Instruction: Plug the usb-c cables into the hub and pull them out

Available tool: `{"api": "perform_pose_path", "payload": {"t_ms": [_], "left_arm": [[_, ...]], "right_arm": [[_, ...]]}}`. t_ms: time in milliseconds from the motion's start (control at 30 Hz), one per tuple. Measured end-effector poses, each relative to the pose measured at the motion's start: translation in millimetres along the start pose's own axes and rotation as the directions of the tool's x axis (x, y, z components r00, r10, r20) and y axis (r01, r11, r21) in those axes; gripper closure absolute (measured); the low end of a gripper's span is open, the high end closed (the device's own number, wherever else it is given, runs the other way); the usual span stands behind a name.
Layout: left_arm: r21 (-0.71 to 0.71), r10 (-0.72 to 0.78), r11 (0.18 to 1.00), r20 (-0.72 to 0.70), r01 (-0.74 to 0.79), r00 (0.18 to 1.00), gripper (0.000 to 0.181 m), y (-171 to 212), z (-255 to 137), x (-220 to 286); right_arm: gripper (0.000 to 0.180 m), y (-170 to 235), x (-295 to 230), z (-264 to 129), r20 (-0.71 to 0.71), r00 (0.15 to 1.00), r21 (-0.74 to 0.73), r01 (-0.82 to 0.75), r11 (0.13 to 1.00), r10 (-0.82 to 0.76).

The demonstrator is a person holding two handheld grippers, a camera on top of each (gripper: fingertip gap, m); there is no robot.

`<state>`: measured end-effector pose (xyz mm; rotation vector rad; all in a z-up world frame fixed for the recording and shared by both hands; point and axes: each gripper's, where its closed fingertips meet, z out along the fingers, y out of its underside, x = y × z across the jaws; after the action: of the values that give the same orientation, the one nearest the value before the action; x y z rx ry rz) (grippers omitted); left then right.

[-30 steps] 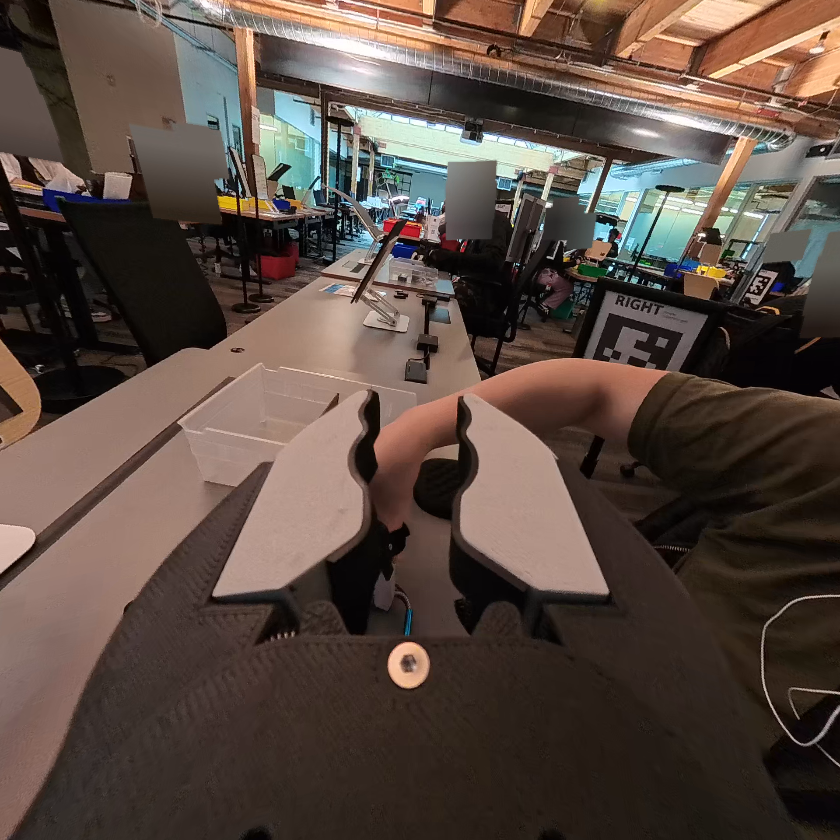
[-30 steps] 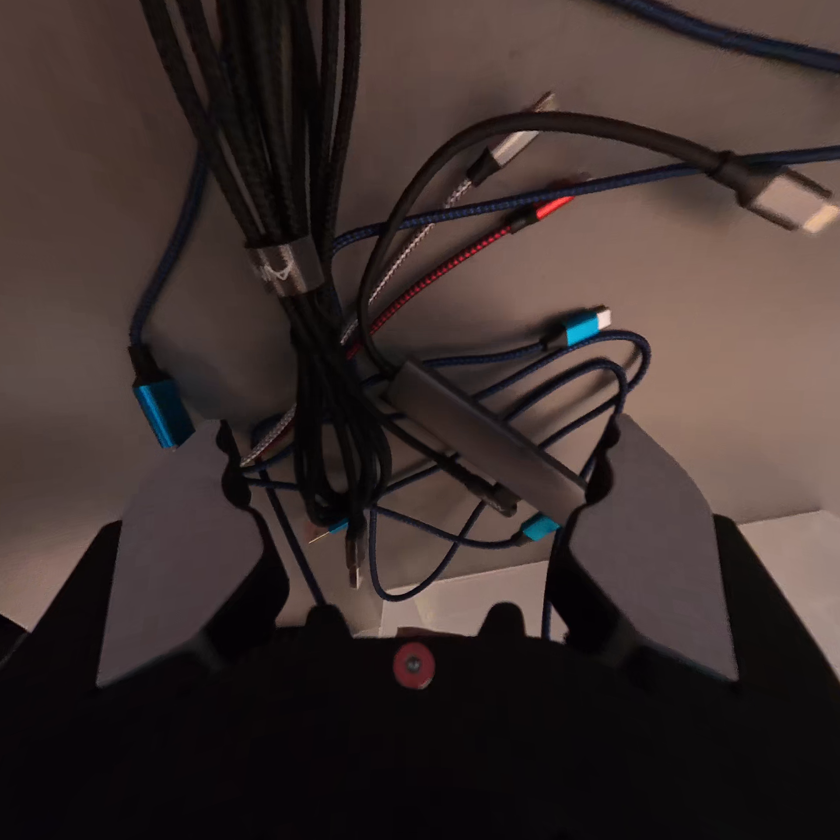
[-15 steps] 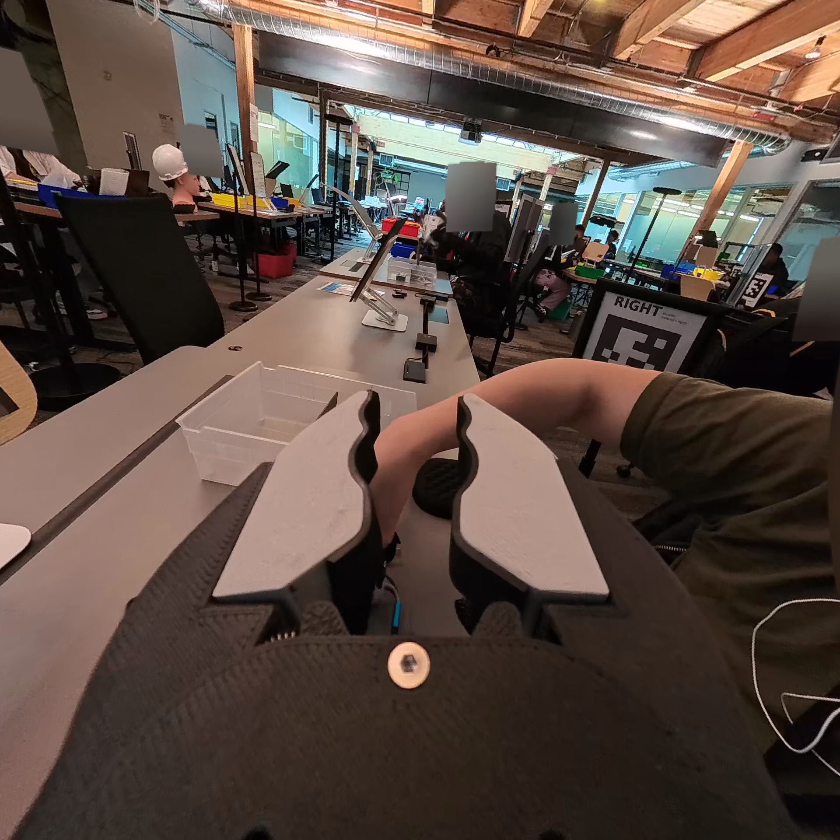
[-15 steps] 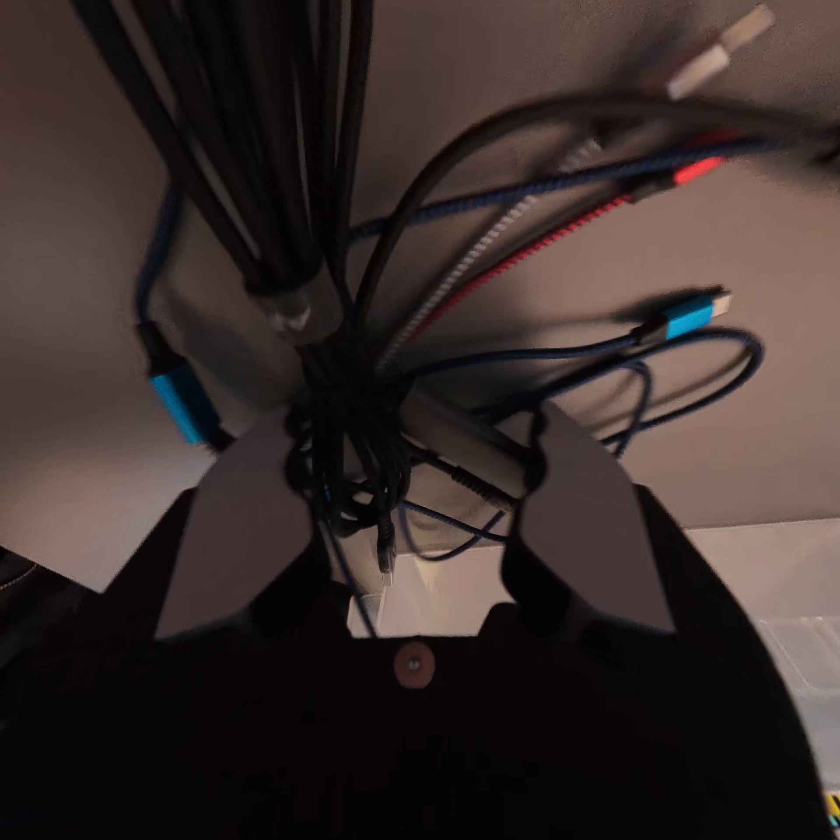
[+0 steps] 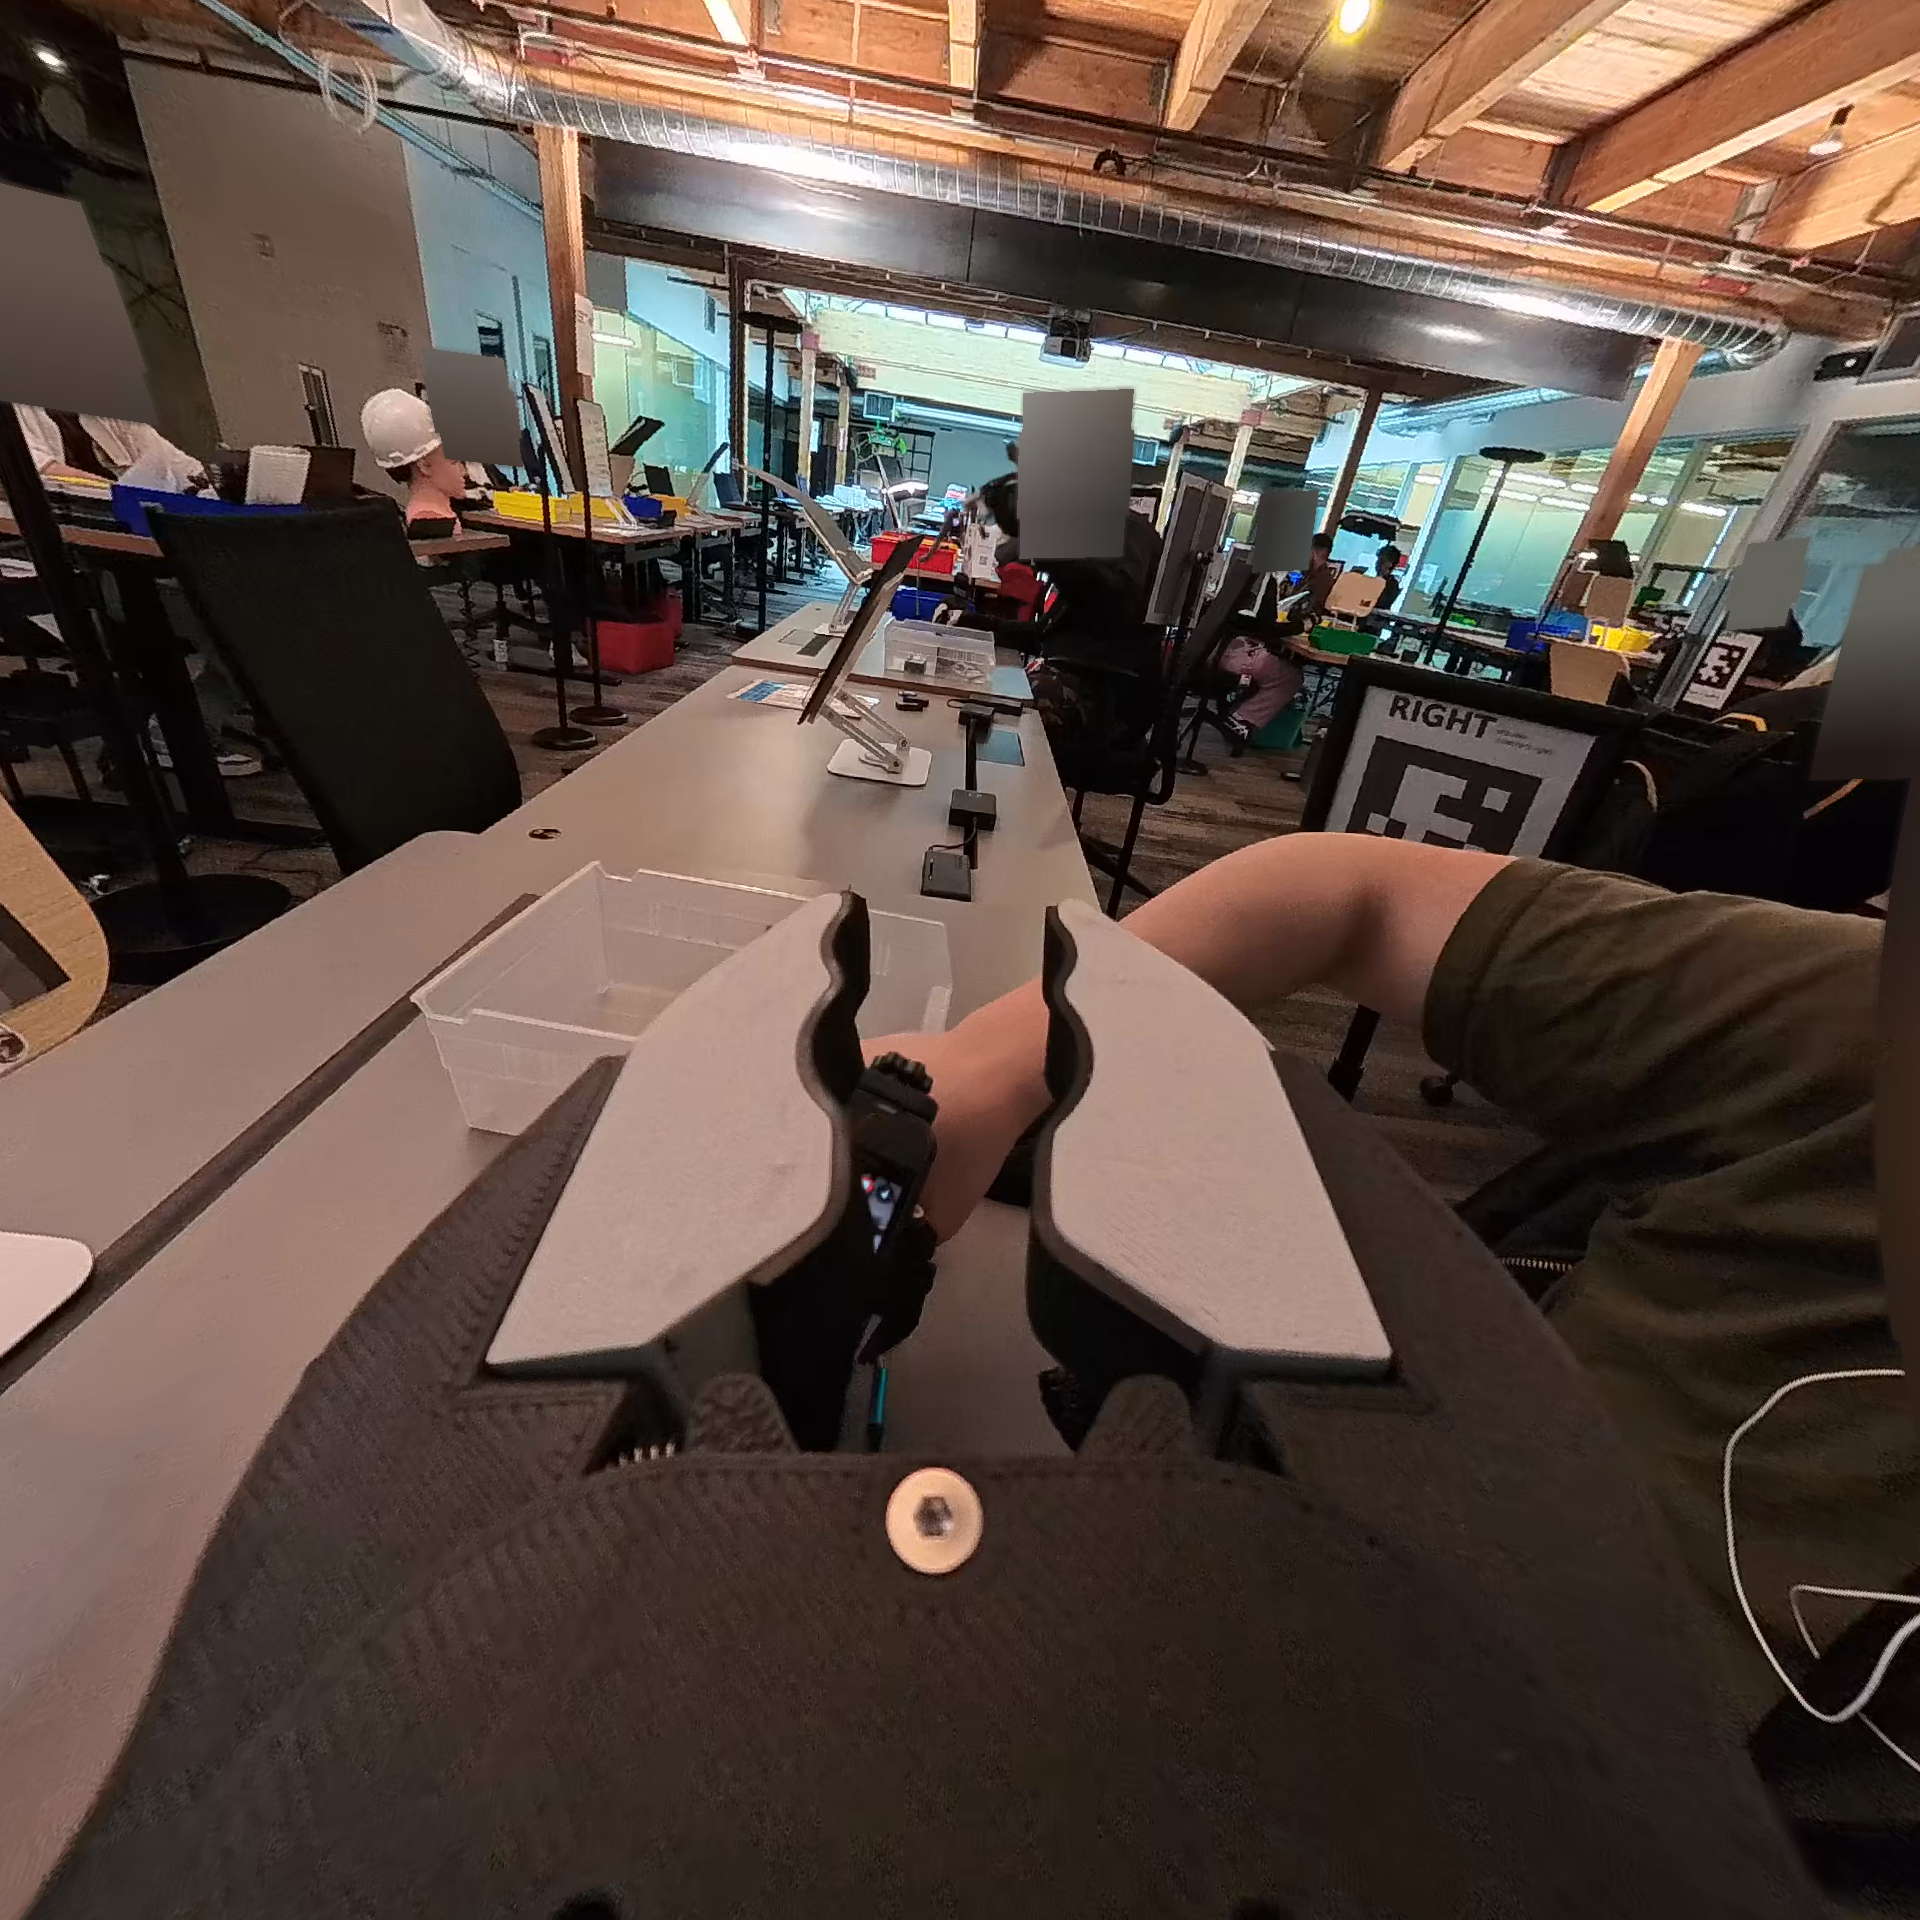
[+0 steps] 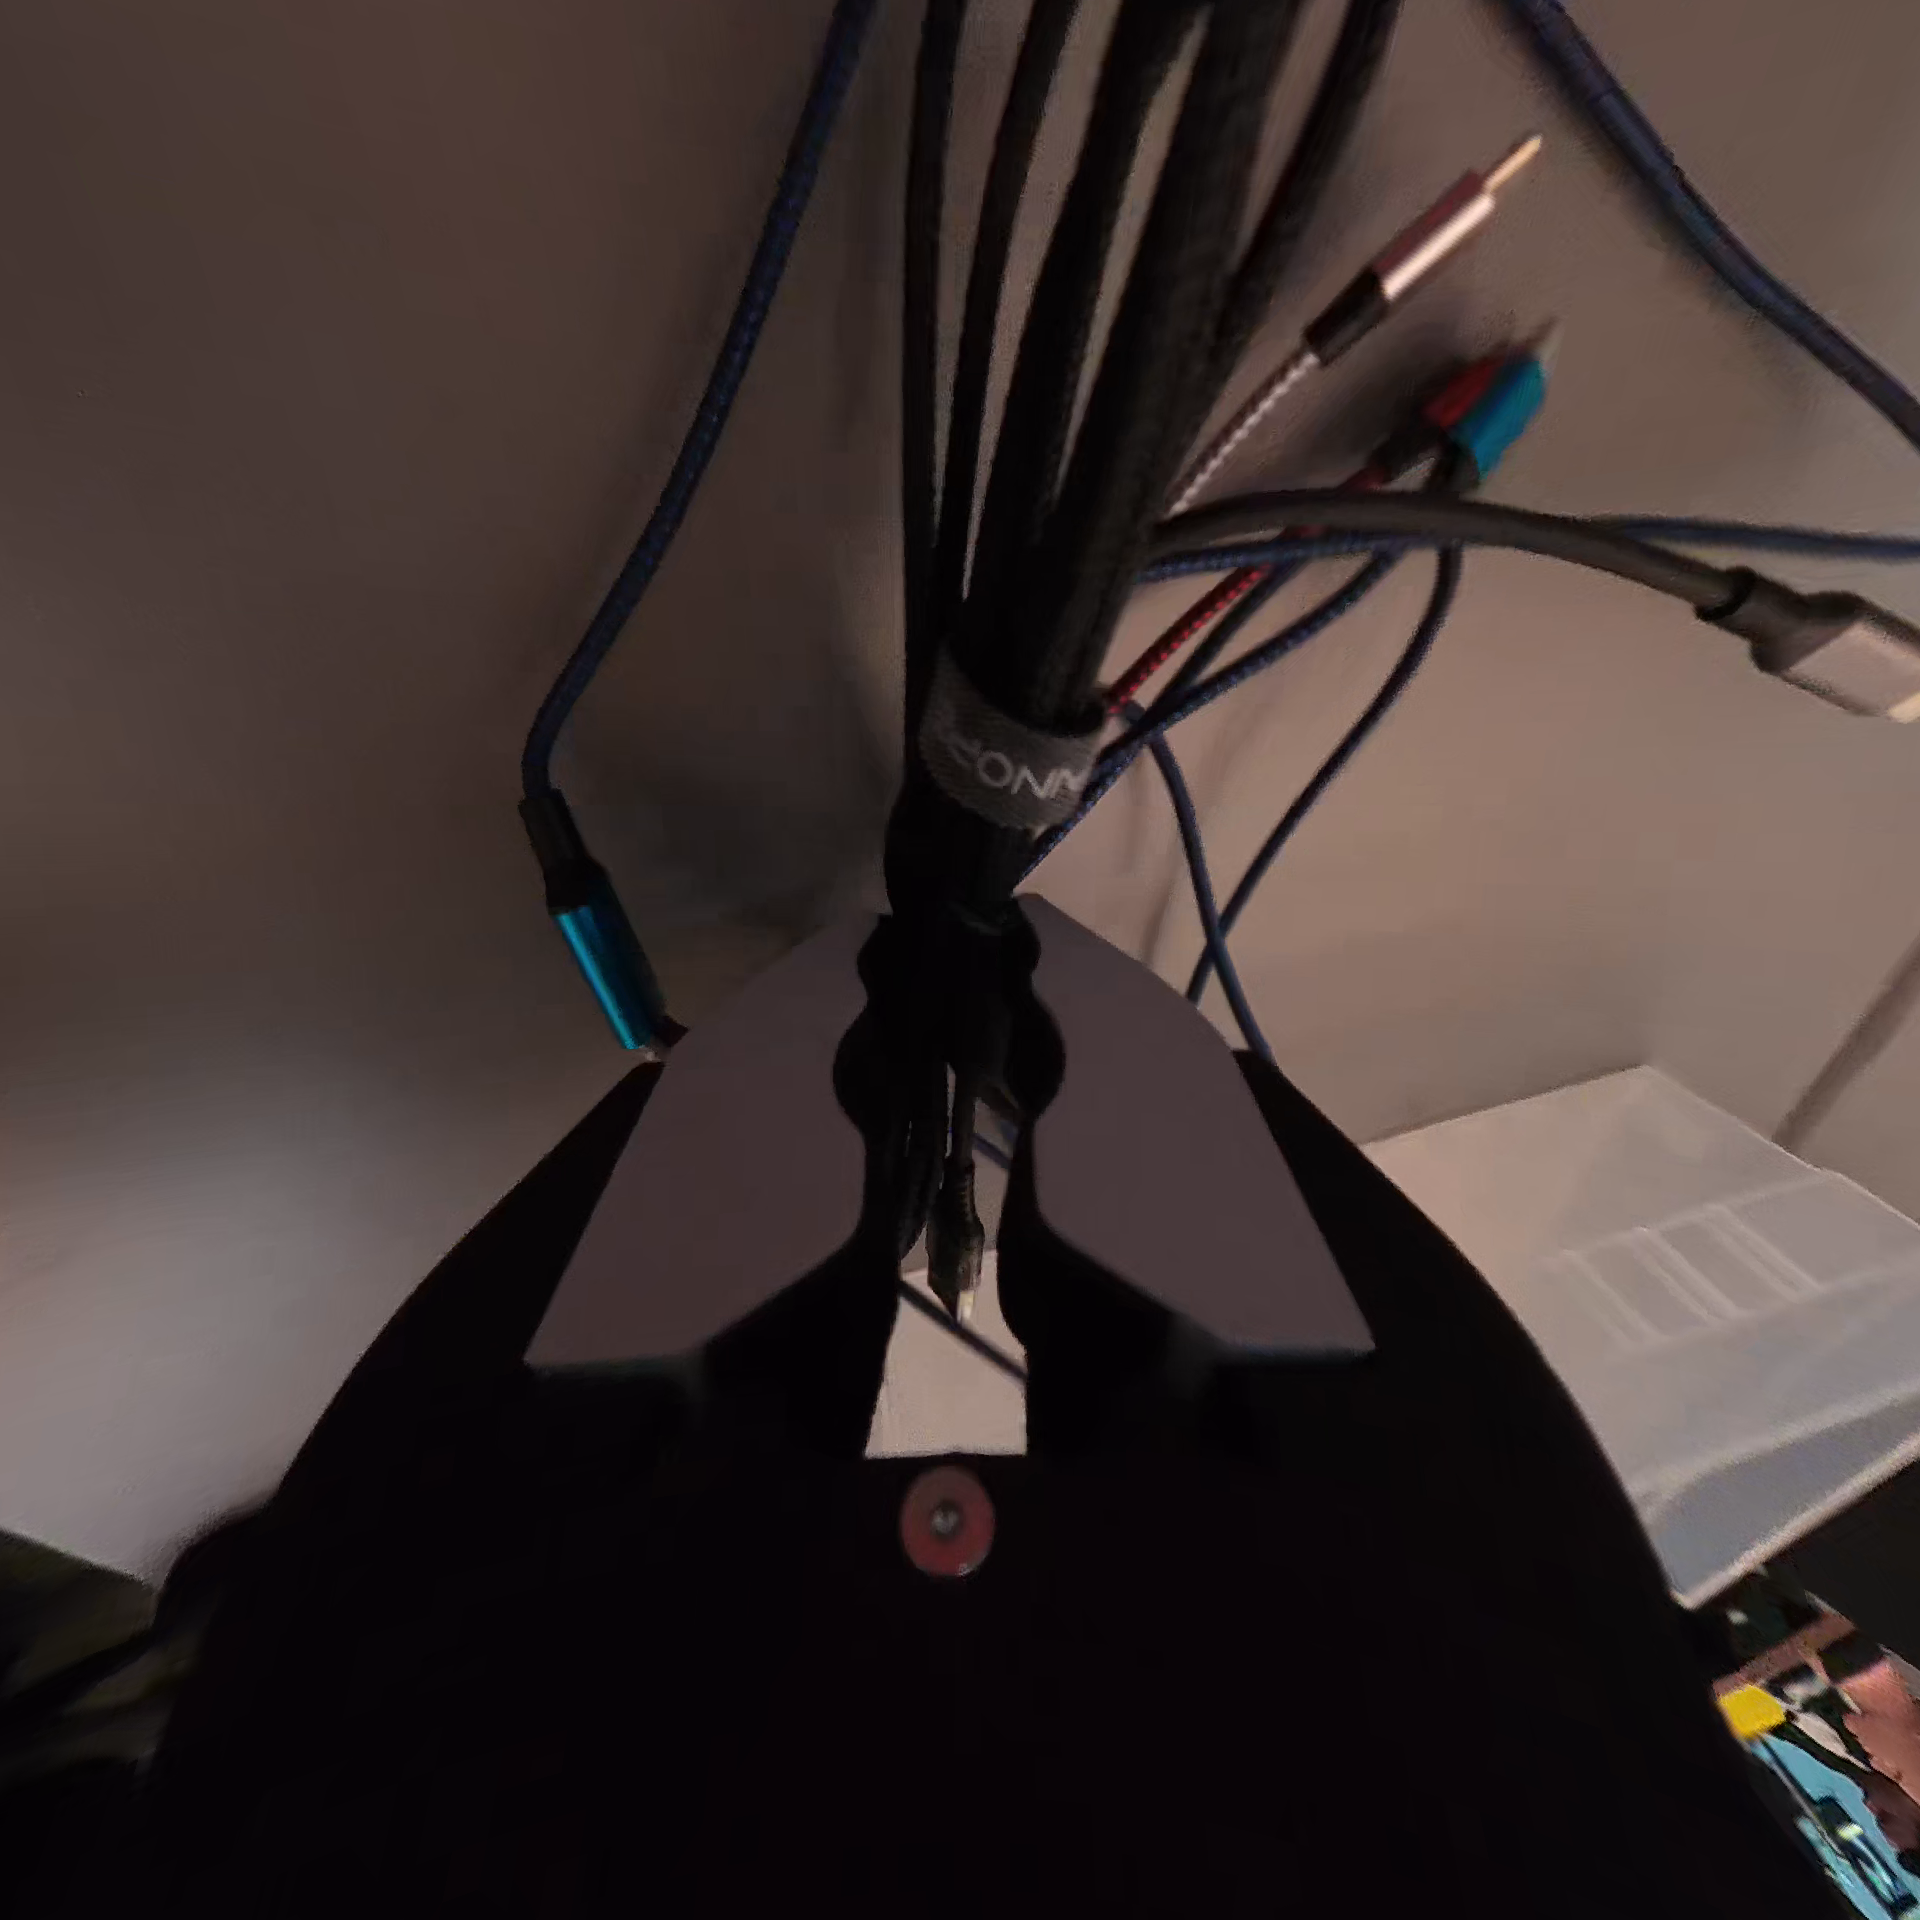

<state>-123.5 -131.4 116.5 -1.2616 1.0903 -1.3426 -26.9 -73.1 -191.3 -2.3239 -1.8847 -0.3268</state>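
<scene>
In the right wrist view my right gripper [image 6: 948, 935] is shut on a strapped bundle of black cables [image 6: 1039, 520], just below its grey strap [image 6: 1003, 758]. Loose cables fan out over the table: a blue plug [image 6: 603, 966] at left, a silver plug [image 6: 1444, 239], a blue and red pair [image 6: 1496, 416] and a large grey plug [image 6: 1839, 665] at right. The hub is hidden. My left gripper [image 5: 951, 935] is open and empty above the table. The right gripper's black body [image 5: 894, 1164] and the person's forearm [image 5: 1299, 914] show between its fingers.
A clear plastic bin [image 5: 582, 987] stands on the grey table [image 5: 727, 800] ahead left of my left gripper; it also shows in the right wrist view [image 6: 1662, 1299]. A tablet stand [image 5: 873, 727] and small adapters [image 5: 948, 871] lie farther back. A marker board [image 5: 1455, 779] stands at right. There is about 30 centimeters between the tips of the two grippers.
My right gripper went from wide open over the hub and cables to shut on the black cable bundle, and the hub went out of sight. My left gripper has barely moved.
</scene>
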Motion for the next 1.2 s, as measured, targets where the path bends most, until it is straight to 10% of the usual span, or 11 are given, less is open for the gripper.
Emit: {"api": "perform_pose_path", "payload": {"t_ms": [333,1200], "left_arm": [[0.031,0.004,0.999,0.010,-0.004,1.000,0.149,-7,-9,-1],[0.009,-0.007,1.000,0.041,0.007,0.999,0.149,-1,-5,-10]], "right_arm": [[0.168,-10,49,-71,-0.193,0.980,0.111,-0.023,0.994,0.044],[0.172,88,222,-406,-0.682,0.694,0.071,-0.249,0.966,0.229]]}}
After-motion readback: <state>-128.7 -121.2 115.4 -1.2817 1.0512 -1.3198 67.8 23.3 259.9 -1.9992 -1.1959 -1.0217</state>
